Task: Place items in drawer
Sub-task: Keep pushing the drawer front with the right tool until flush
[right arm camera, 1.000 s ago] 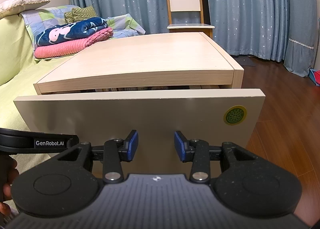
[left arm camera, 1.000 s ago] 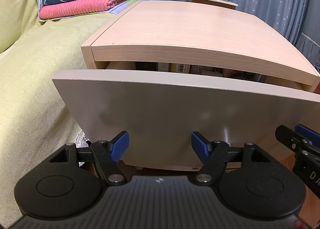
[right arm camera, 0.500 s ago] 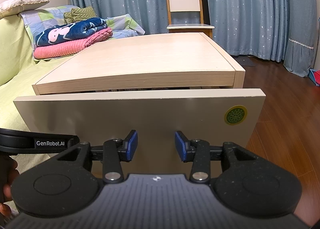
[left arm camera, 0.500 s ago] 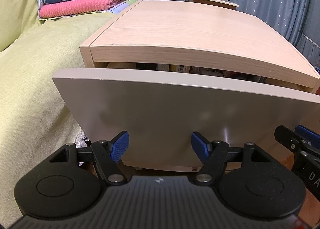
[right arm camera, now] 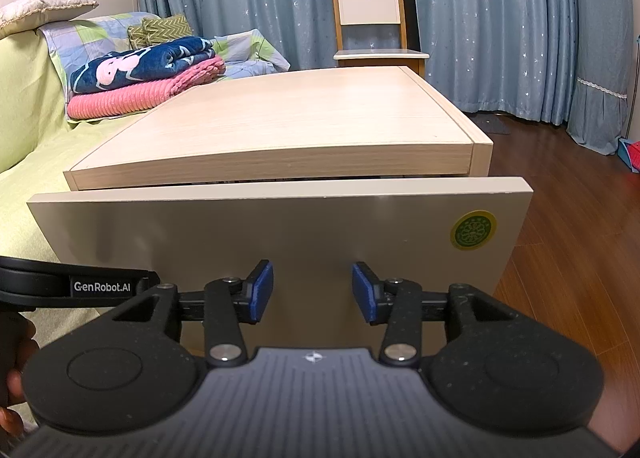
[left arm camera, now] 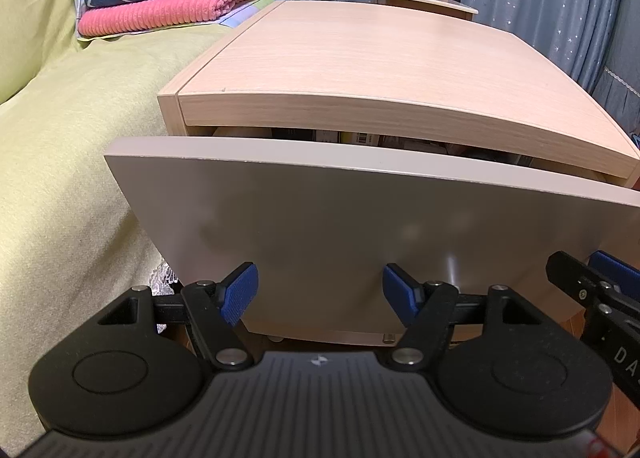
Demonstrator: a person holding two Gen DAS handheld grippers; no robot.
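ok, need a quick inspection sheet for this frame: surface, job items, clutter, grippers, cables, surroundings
Surface: cabinet top bare, light wood.
Job's things: drawer slightly open; packed contents glimpsed through the gap, too dark to identify. Green round sticker on drawer front.
Clutter: nothing seen.
Grippers: left gripper open, empty, facing the drawer front; right gripper open, empty, likewise.
Cables: nothing seen.
Surroundings: folded blankets on yellow-green sofa, chair, blue curtains, wood floor.
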